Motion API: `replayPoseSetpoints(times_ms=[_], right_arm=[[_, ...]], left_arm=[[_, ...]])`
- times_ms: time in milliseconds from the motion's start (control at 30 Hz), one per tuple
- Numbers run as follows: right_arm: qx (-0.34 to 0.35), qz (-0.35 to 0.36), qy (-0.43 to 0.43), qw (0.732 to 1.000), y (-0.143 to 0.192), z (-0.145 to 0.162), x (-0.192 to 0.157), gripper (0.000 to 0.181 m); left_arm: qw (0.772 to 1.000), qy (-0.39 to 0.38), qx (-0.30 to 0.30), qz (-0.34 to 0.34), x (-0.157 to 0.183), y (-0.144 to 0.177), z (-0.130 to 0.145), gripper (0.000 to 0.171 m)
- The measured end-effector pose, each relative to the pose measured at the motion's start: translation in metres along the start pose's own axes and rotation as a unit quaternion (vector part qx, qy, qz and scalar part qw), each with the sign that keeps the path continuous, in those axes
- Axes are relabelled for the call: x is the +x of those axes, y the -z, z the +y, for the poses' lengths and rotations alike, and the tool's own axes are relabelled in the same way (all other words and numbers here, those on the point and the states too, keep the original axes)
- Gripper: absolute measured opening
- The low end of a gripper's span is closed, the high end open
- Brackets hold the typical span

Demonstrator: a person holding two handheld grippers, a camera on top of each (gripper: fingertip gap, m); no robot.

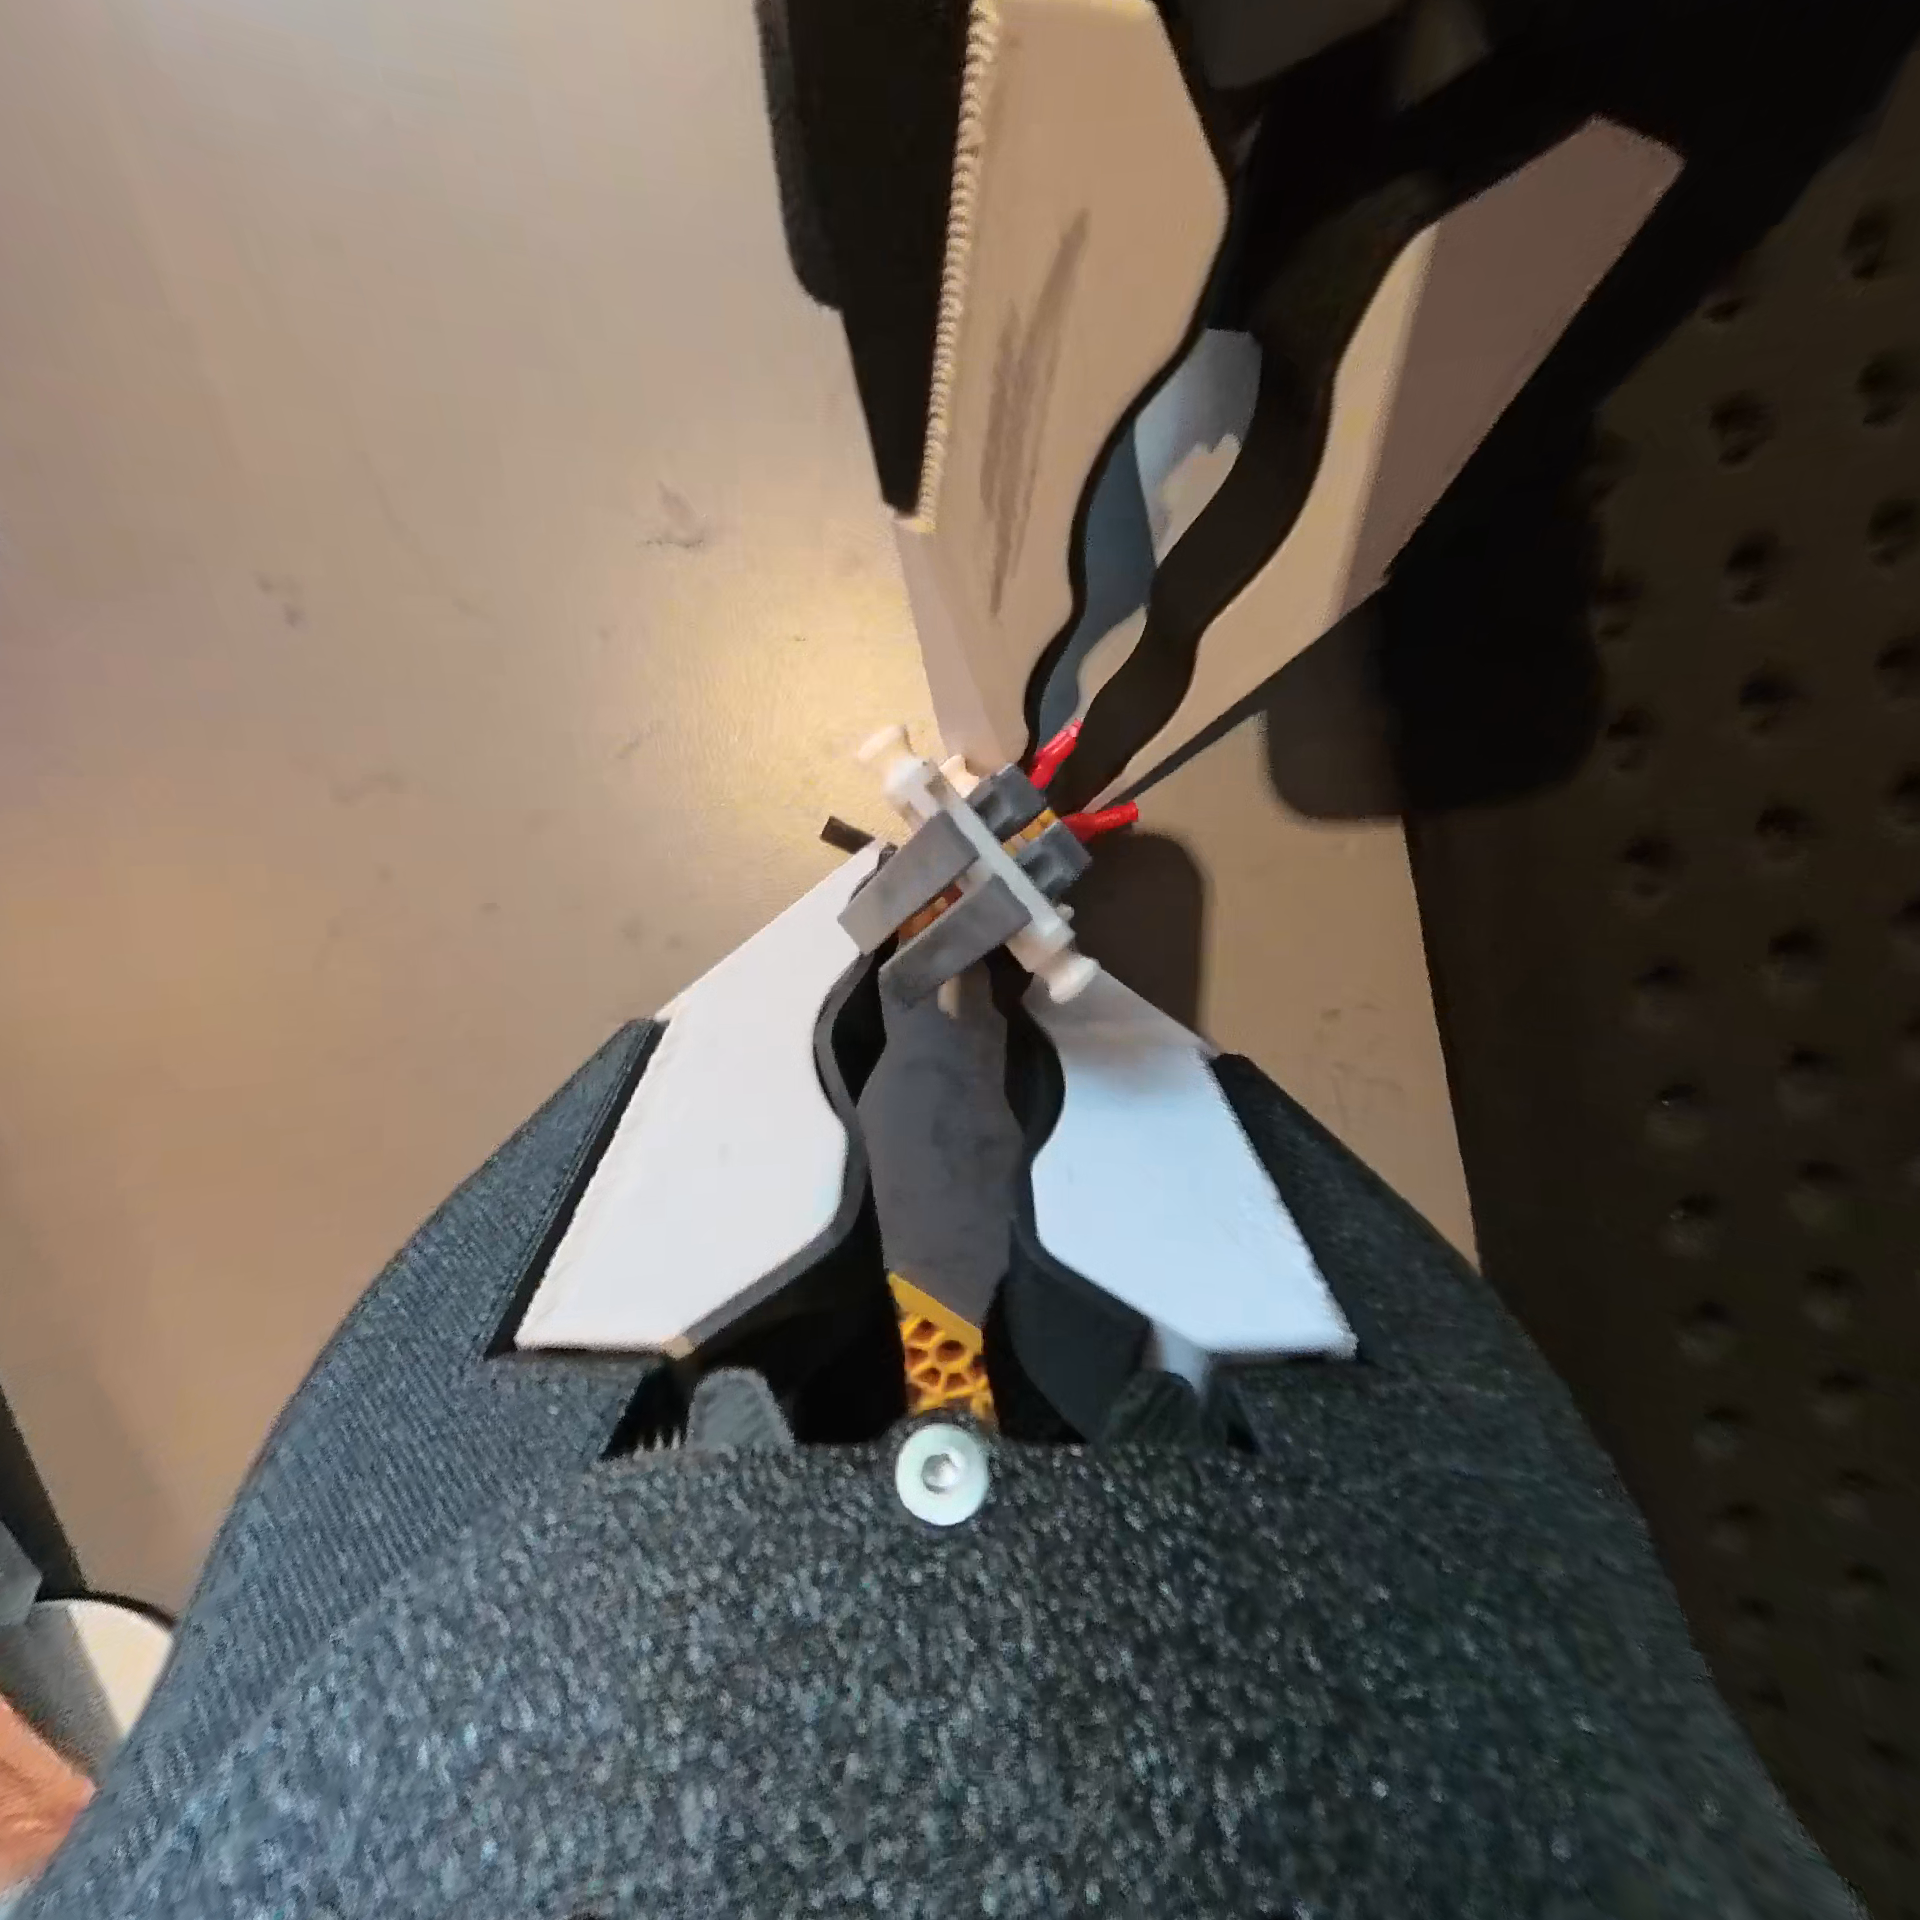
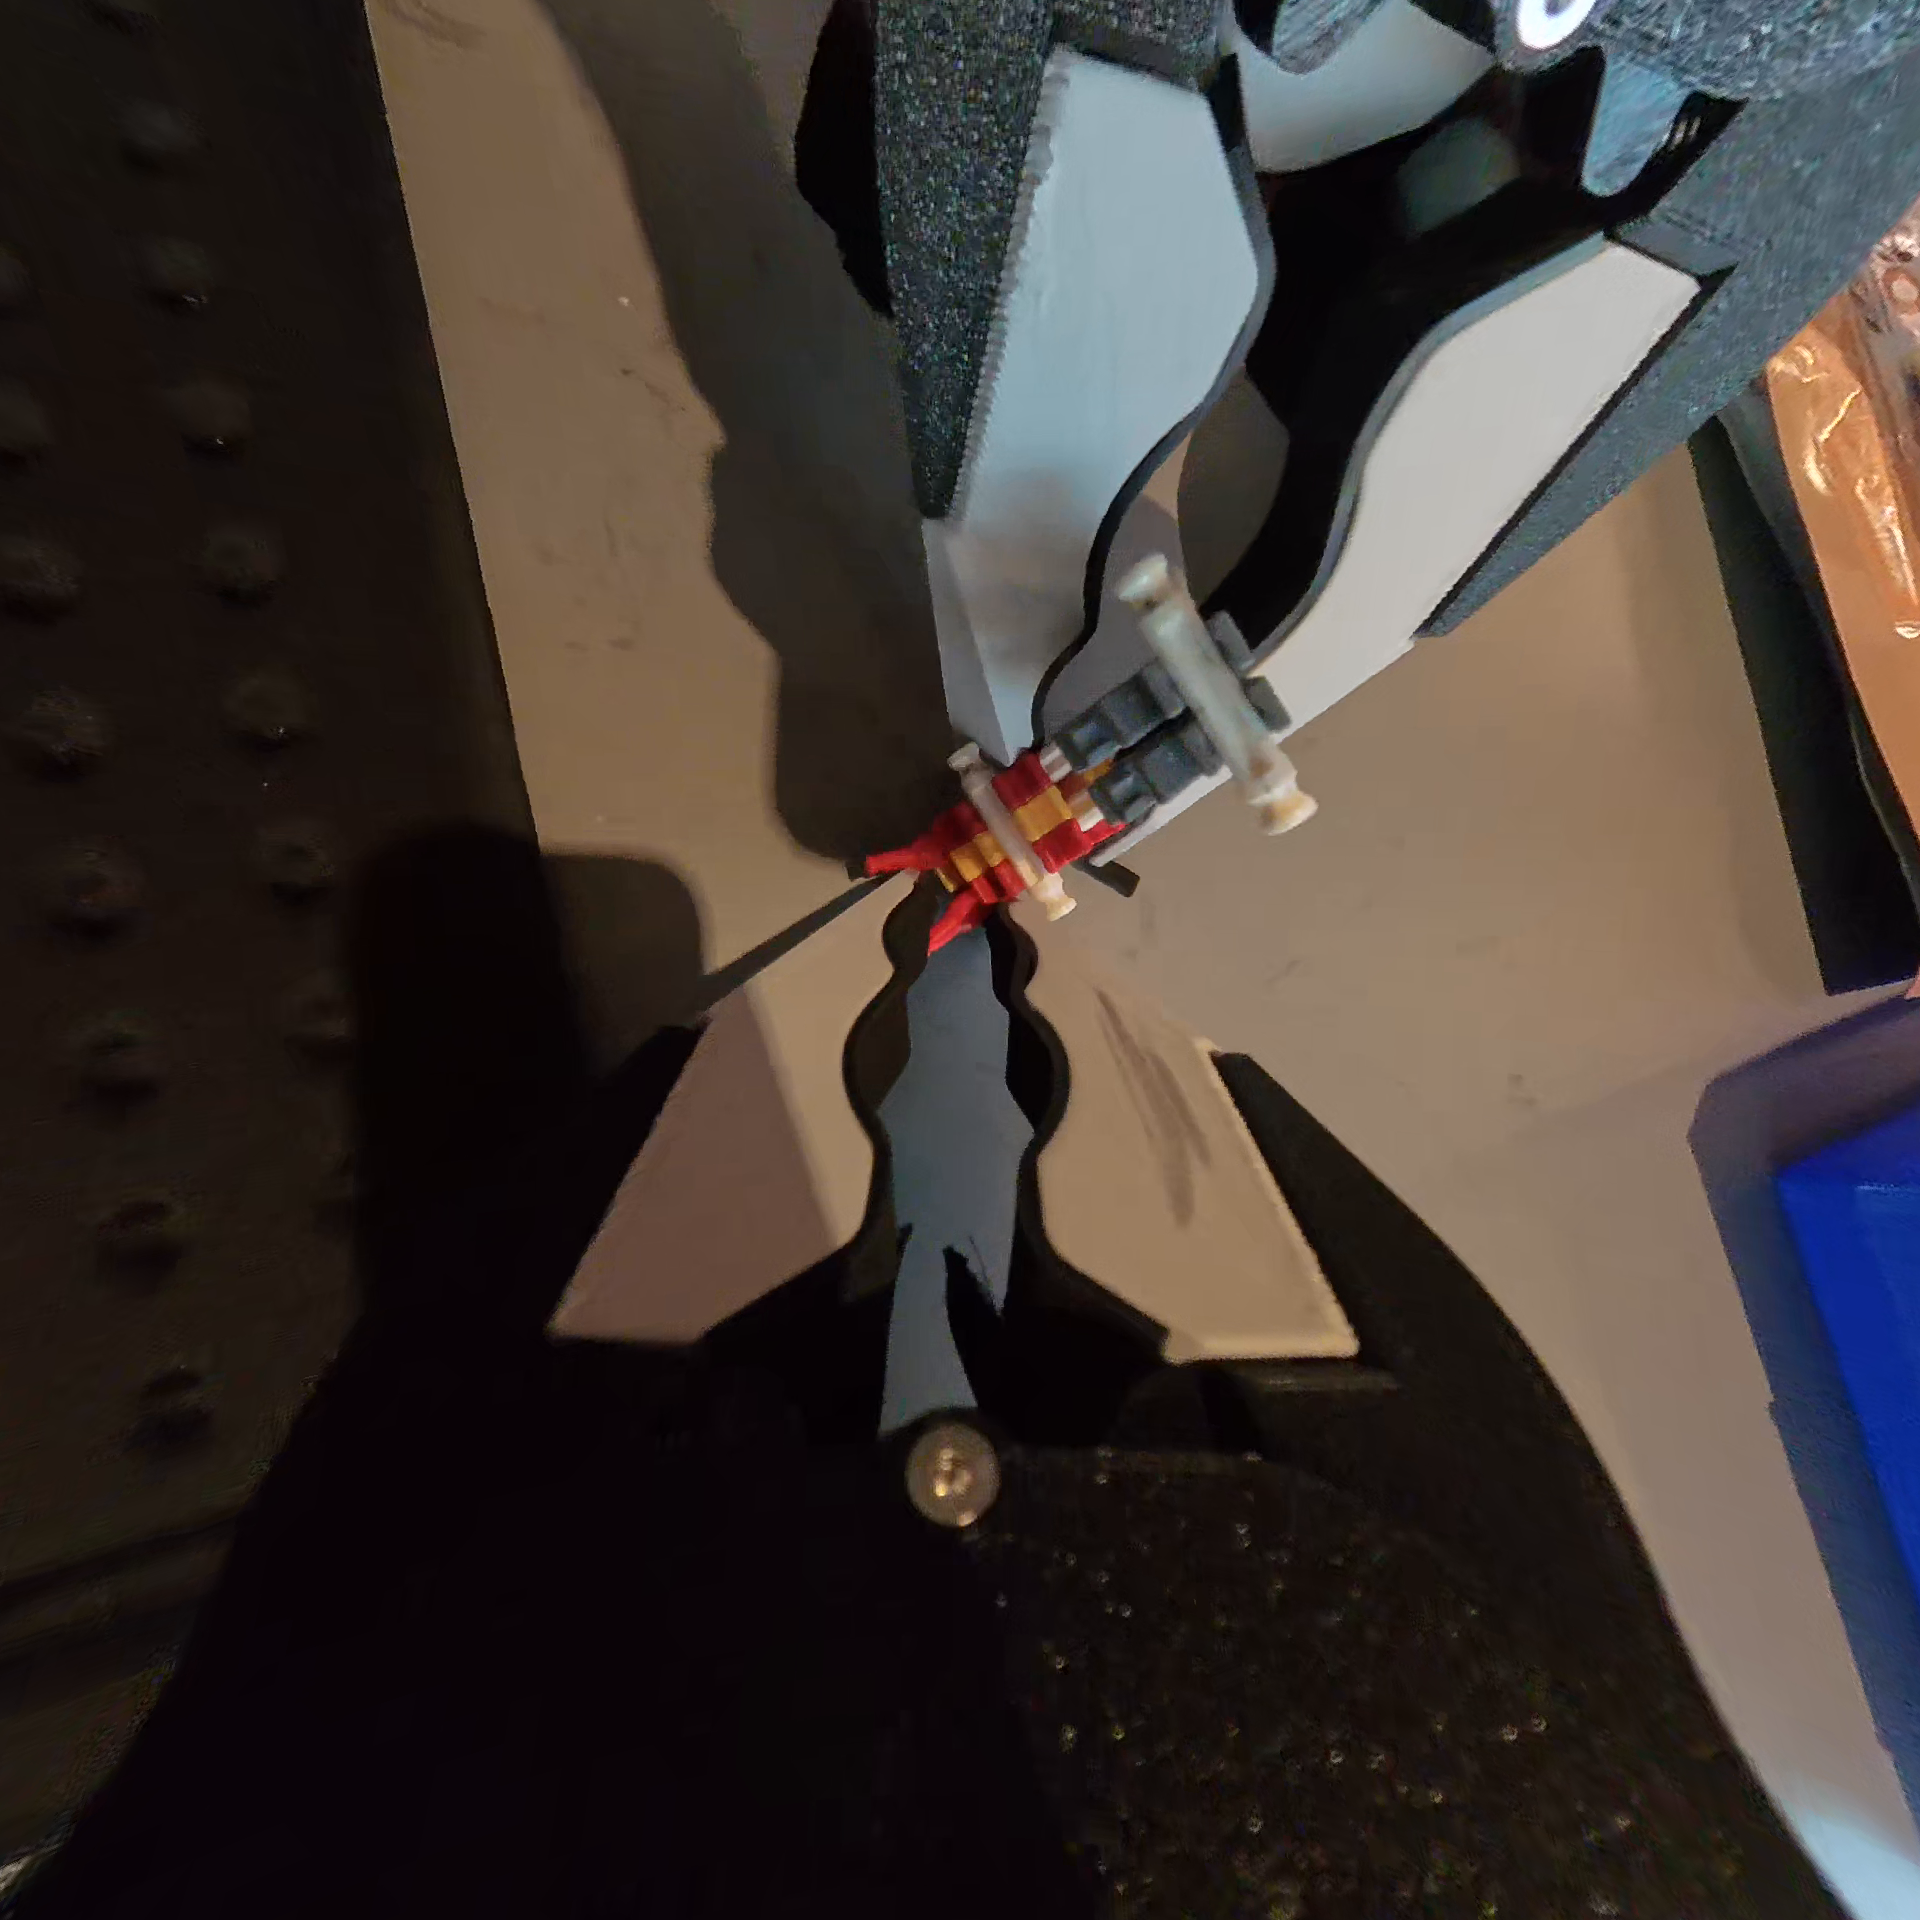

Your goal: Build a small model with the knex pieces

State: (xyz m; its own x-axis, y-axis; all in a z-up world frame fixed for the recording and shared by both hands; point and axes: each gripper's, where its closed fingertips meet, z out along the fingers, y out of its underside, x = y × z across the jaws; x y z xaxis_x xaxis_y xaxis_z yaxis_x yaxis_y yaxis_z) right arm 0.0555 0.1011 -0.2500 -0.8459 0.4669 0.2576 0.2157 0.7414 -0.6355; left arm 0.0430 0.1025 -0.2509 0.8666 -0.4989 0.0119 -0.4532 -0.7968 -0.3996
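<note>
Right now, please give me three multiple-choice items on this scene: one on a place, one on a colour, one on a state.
1. Where is the brick model?
A. flat on the table
B. between the two grippers' tips
C. in the blue bin

2. What colour is the model's end at the left gripper?
A. grey
B. green
C. blue

3. How does the right gripper stand?
A. wide open
B. shut on the model's red end
C. out of view

Answers:
1 B: both wrist views show the model spanning the meeting fingertips, above the table.
2 A: grey bricks sit at the left gripper's tips.
3 B: its tips pinch the red pieces.
</note>
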Motion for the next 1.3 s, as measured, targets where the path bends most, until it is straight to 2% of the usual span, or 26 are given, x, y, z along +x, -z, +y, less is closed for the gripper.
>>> replayPoseSetpoints(times_ms=[33, 267, 667, 867, 900, 967, 1100, 1167, 1300], right_arm=[[0.003, -0.001, -0.002, 1.000, 0.000, 0.000, 0.000, 0.007], [0.005, 0.002, -0.033, 0.999, 0.001, 0.003, 0.001, 0.010], [0.049, 0.000, -0.126, 0.991, 0.017, 0.008, 0.011, 0.012], [0.041, 0.009, -0.121, 0.992, 0.014, 0.011, 0.012, 0.015], [0.042, 0.008, -0.124, 0.991, 0.015, 0.012, 0.013, 0.023], [0.055, 0.000, -0.132, 0.990, 0.020, 0.010, 0.013, 0.025], [0.060, -0.003, -0.122, 0.991, 0.016, 0.000, 0.011, 0.025], [0.029, 0.005, -0.108, 0.994, 0.004, 0.004, 0.010, 0.023], [0.031, 0.012, -0.114, 0.993, 0.001, 0.004, 0.011, 0.019]], left_arm=[[1.000, 0.007, -0.005, 0.003, 0.000, 0.000, 0.000, 0.012], [1.000, -0.012, -0.025, -0.007, -0.001, 0.000, 0.003, 0.015], [0.999, -0.003, 0.015, -0.032, -0.003, 0.001, 0.005, 0.015], [0.999, -0.003, 0.015, -0.033, -0.002, 0.001, 0.006, 0.015], [0.999, -0.002, 0.015, -0.032, -0.002, 0.001, 0.005, 0.015], [0.999, -0.001, 0.016, -0.030, -0.002, 0.001, 0.005, 0.015], [0.999, 0.001, 0.018, -0.027, -0.002, 0.000, 0.004, 0.015], [0.999, -0.002, 0.014, -0.030, -0.002, 0.000, 0.004, 0.015], [0.999, 0.000, 0.019, -0.031, -0.002, 0.000, 0.003, 0.015]])
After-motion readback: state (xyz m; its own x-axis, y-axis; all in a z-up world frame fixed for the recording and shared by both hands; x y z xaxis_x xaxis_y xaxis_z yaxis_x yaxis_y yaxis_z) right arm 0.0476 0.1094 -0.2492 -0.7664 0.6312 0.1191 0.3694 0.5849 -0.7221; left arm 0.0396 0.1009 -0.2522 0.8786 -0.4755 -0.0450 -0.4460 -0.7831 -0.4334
